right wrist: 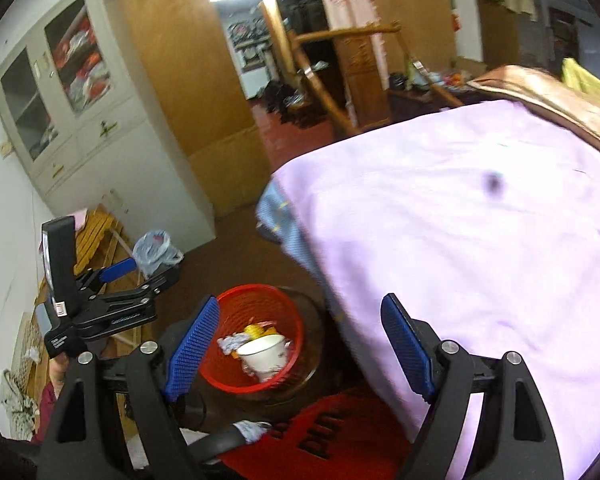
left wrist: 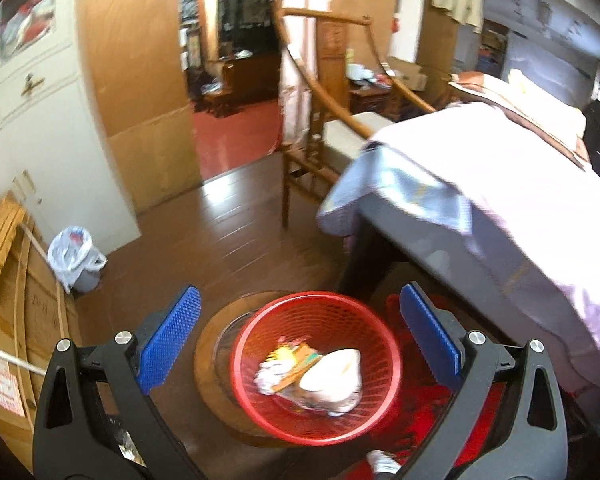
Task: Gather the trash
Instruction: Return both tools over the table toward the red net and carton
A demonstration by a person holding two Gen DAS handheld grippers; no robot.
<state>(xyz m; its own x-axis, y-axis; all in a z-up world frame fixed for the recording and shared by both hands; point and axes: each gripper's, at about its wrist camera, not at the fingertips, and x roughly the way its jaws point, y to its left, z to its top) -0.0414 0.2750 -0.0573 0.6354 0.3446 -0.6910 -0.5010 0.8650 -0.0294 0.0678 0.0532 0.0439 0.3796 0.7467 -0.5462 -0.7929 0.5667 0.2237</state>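
Left wrist view: left gripper (left wrist: 300, 328) is hanging w/ blue pads (left wrist: 171, 340) spread wide, nothing btwn them, pointing down over a red mesh basket (left wrist: 260, 408). Basket is sitting on a round wooden stool (left wrist: 208, 356), near centre of the view. Inside it a white paper cup (left wrist: 332, 380) is lying tilted on its side, touching a yellow/orange wrapper (left wrist: 292, 356) and crumpled foil-like scrap (left wrist: 266, 378) to its left. Red mat (left wrist: 416, 404) is lying just right of the stool. Bed w/ pale pink sheet (left wrist: 500, 184) is filling the right side; wooden chair (left wrist: 312, 128) is standing beyond its far-left corner. Small grey bin w/ plastic bag liner (left wrist: 74, 254) is sitting at left by the white cabinet (left wrist: 32, 120), well apart from the basket. Right wrist view: right gripper (right wrist: 300, 348) is also standing w/ pads (right wrist: 192, 348) wide apart, empty. Same basket (right wrist: 284, 320) is showing btwn the fingers, left of centre, cup (right wrist: 264, 356) in it w/ mouth facing the camera, wrapper bits behind. Left gripper (right wrist: 100, 300) is showing at left, side-on, above and left of the basket; whether it's spread can't be told from this angle. Pink sheet (right wrist: 460, 240) is covering the right half; red mat (right wrist: 340, 432) is lying near, below the basket. Bagged bin (right wrist: 156, 252) is sitting far left by the cabinet (right wrist: 100, 152).
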